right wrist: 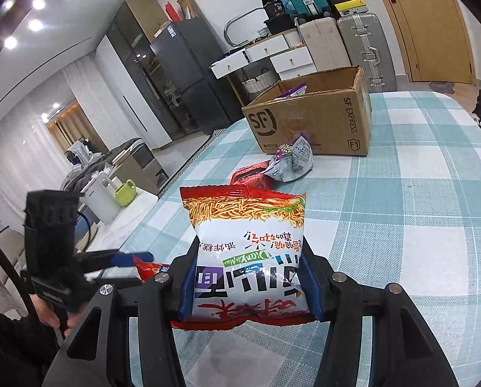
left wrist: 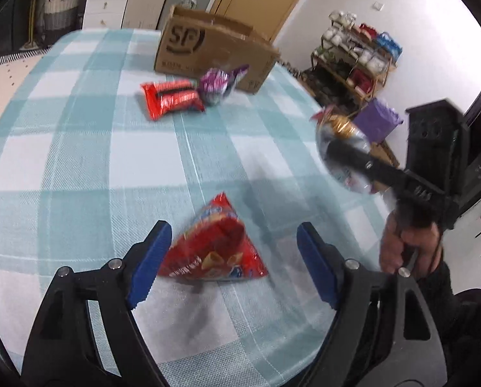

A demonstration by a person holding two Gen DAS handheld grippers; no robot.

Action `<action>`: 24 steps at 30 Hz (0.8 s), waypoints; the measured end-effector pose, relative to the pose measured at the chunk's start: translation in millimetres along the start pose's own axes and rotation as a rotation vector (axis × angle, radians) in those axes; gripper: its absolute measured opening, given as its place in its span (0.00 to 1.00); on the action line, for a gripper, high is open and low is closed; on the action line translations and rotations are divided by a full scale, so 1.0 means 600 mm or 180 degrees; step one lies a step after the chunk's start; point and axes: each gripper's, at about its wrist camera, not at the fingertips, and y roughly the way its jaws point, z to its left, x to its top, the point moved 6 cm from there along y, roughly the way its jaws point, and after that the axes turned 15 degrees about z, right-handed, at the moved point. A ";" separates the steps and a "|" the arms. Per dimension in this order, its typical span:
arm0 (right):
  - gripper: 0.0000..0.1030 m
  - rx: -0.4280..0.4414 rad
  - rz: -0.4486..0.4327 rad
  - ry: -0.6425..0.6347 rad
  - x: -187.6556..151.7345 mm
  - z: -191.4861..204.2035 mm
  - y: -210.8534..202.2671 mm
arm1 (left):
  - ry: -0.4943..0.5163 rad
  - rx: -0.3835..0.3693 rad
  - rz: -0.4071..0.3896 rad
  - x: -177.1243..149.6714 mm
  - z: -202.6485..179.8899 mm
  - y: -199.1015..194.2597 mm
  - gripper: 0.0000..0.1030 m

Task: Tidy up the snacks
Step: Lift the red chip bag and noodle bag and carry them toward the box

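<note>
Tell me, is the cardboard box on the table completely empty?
No. A purple packet pokes up inside the cardboard box.

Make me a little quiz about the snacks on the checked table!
1. True or false: the right gripper has its jaws shut on the noodle snack bag.
2. What lies between the open jaws of the left gripper? A. triangular red chip bag B. green mug
3. Which snack touches the purple packet near the cardboard box?

Key: 1 true; 2 A; 3 the red wrapped snack.
</note>
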 end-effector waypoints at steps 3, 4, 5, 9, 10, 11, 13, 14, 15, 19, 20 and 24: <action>0.53 -0.0003 0.0000 -0.0017 -0.002 0.001 0.000 | -0.0039 0.0102 0.0019 -0.001 0.007 0.025 0.75; 0.53 -0.0010 -0.0004 -0.0015 -0.003 0.000 -0.001 | -0.0054 0.0136 0.0041 -0.001 0.010 0.032 0.75; 0.53 -0.0015 -0.0004 -0.0012 -0.002 -0.001 -0.001 | -0.0088 0.0164 0.0074 -0.001 0.015 0.041 0.70; 0.53 -0.0030 -0.0015 0.0018 -0.003 -0.008 -0.003 | -0.0029 0.0319 0.0055 -0.006 0.015 0.046 0.47; 0.53 -0.0029 -0.0018 0.0033 -0.003 -0.010 -0.003 | -0.0042 0.0320 0.0067 -0.009 0.014 0.044 0.45; 0.53 -0.0024 -0.0019 0.0043 -0.003 -0.011 -0.003 | -0.0066 0.0301 0.0065 -0.009 0.014 0.042 0.44; 0.53 -0.0011 -0.0006 0.0063 -0.004 -0.012 0.001 | -0.0098 0.0276 0.0073 -0.007 0.016 0.043 0.41; 0.53 -0.0008 -0.0002 0.0061 -0.004 -0.011 0.002 | -0.0107 0.0266 0.0075 -0.004 0.017 0.043 0.40; 0.53 -0.0003 -0.0001 0.0053 -0.005 -0.010 0.003 | -0.0108 0.0273 0.0067 -0.004 0.014 0.040 0.39; 0.53 0.0000 -0.0021 0.0025 0.000 -0.005 0.000 | -0.0069 0.0243 0.0038 0.004 0.005 0.031 0.37; 0.53 0.0006 -0.0028 0.0023 0.001 -0.005 -0.001 | -0.0062 0.0234 0.0028 0.008 0.005 0.030 0.37; 0.53 0.0023 -0.0066 0.0003 0.010 -0.001 -0.010 | -0.0036 0.0225 -0.0047 0.035 0.002 0.011 0.37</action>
